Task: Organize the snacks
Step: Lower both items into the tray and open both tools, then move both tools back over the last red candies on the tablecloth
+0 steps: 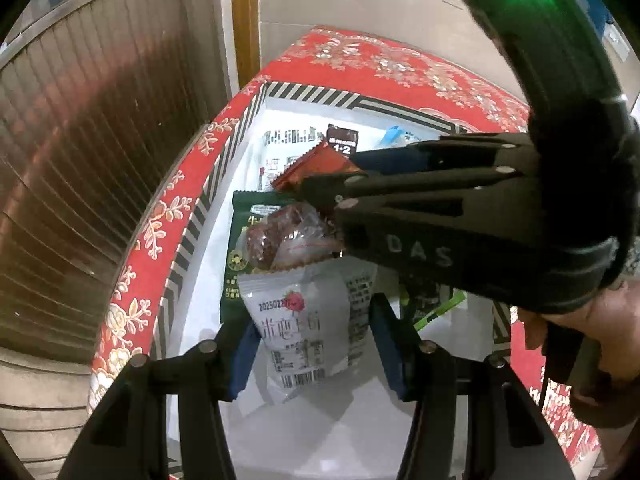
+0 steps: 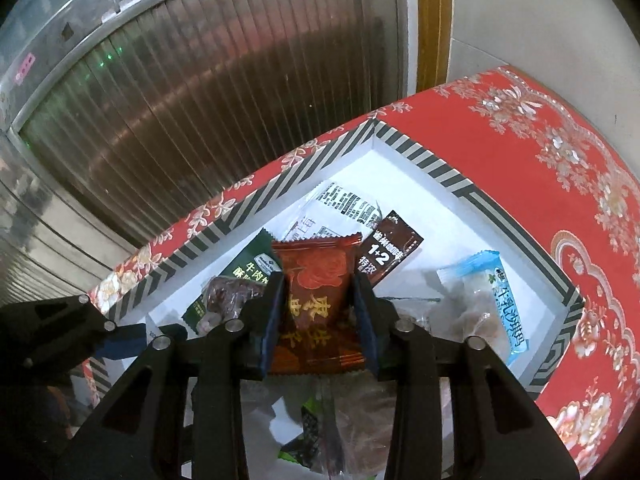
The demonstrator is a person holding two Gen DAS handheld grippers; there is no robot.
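A white box with a striped rim [image 1: 182, 256] [image 2: 436, 168] sits on a red floral cloth [image 1: 404, 64] and holds several snack packets. My right gripper [image 2: 319, 292] is shut on a red-brown packet [image 2: 316, 280] and holds it over the box; it also shows in the left wrist view [image 1: 320, 162]. My left gripper [image 1: 310, 344] is around a white packet [image 1: 298, 320] with a red strawberry print, fingers at its sides. Below lie a dark green packet [image 1: 240, 256] [image 2: 248, 276], a clear bag of dark red pieces [image 1: 280, 236], a brown "1+2" sachet [image 2: 390, 254] and a light blue packet [image 2: 496, 300].
A ribbed metal shutter [image 1: 88, 160] [image 2: 192, 112] stands close behind the table's left edge. A wooden door frame [image 1: 245, 20] and a pale wall are at the back. The right gripper's body [image 1: 460, 216] crosses over the box in the left wrist view.
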